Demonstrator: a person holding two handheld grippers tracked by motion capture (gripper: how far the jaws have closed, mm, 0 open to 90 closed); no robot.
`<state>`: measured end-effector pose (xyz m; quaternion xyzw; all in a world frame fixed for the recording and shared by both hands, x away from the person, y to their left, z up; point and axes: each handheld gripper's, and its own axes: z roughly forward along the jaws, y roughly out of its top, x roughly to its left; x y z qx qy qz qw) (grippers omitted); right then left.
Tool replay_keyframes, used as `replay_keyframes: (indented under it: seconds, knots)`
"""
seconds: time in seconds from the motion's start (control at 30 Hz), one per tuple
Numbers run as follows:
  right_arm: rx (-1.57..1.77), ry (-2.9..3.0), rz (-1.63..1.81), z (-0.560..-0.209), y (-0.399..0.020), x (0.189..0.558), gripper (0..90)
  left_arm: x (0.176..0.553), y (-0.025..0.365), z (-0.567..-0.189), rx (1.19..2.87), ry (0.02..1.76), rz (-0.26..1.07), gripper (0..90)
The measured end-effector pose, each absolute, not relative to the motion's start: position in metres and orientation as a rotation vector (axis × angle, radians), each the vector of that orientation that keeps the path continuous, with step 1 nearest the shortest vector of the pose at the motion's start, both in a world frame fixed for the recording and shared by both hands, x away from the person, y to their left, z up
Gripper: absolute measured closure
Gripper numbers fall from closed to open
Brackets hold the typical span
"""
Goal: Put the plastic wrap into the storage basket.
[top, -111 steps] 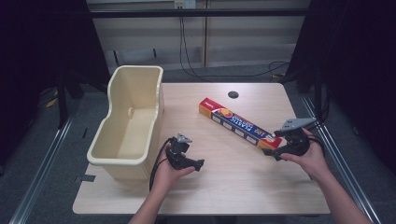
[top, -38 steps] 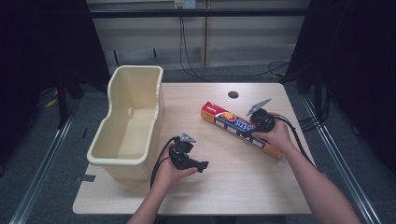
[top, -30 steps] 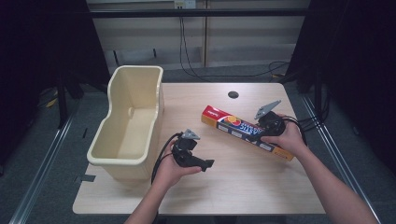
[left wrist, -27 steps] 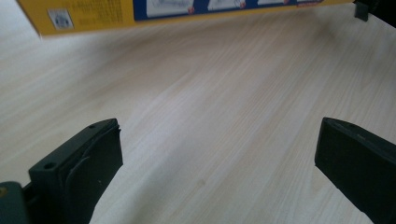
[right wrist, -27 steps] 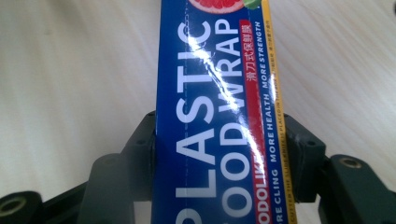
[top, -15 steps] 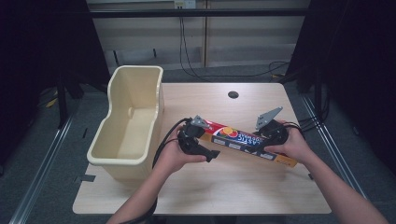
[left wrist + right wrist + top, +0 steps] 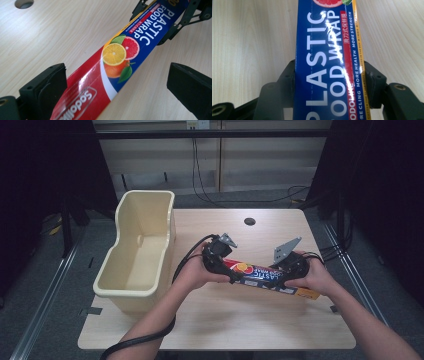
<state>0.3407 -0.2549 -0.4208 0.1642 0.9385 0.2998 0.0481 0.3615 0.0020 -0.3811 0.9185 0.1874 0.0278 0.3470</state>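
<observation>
Plastic wrap box (image 7: 267,279) on table (image 7: 215,330), cream bin (image 7: 137,252) beside — apart

I see a long, slim box of plastic food wrap (image 7: 260,279) in the lower right of centre of the high view, lying slantwise from upper left down to lower right, its yellow-orange end lowest. In the left gripper view the box (image 7: 117,57) runs from the bottom left to the top right: glossy red with a white brand name at the near end, then citrus fruit, then blue with white lettering. In the right gripper view it (image 7: 329,65) stands upright mid-frame, a yellow strip along its right edge.
</observation>
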Motion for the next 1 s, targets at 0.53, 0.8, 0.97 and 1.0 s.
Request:
replay_keyframes:
  seconds: [0.53, 0.8, 0.97, 1.0]
  knots:
    - [0.336, 2.911, 0.933, -0.416, -0.246, 0.336, 41.6, 0.371, -0.023, -0.391, 2.490, 0.348, -0.041, 3.7]
    - [0.278, 2.933, 0.935, -0.412, -0.245, 0.334, 41.5, 0.366, -0.030, -0.395, 2.526, 0.282, -0.100, 5.9]
    - [0.253, 2.935, 0.953, -0.410, -0.243, 0.333, 41.4, 0.365, -0.035, -0.399, 2.547, 0.247, -0.135, 9.5]
    - [0.242, 2.931, 0.966, -0.410, -0.243, 0.333, 41.4, 0.365, -0.036, -0.400, 2.568, 0.238, -0.137, 10.2]
